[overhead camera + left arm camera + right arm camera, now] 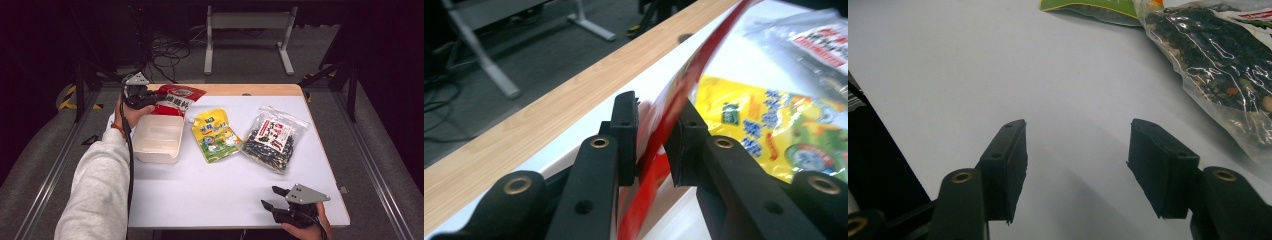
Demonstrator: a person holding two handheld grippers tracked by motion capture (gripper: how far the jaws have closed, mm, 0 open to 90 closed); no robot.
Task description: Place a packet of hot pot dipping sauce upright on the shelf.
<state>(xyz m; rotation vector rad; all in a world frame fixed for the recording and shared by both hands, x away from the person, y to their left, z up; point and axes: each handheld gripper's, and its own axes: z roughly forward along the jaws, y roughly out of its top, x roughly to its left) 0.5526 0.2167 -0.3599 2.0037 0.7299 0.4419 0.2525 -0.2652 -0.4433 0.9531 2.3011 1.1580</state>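
We see the left tongs (141, 95) closed on the edge of a red packet (176, 99), held at the far left of the counter (210, 195) just beyond a white plastic tub (158, 138). In the left gripper view the pads (626, 135) pinch only a thin margin of the red packet (659, 145), whose body stands edge-on and runs away toward the counter's wooden far rim (539, 125). The right tongs (274, 197) rest near the front right corner, jaws wide apart and holding nothing; in the right gripper view the right tongs (1075, 165) show bare counter between the pads.

We judge the packet is bound for the tub. The main risk lies in the shallow grip: glossy film held by its margin may slide out if we swing the hand quickly, dropping the packet onto the counter or over the far rim. A second risk is the light tub, which may skid or tip if the hanging packet catches its rim. The yellow pouch (215, 135) lies just beside the tub and could be dragged along. The clear bag of dark seaweed mix (272, 137), further right, seems safe.
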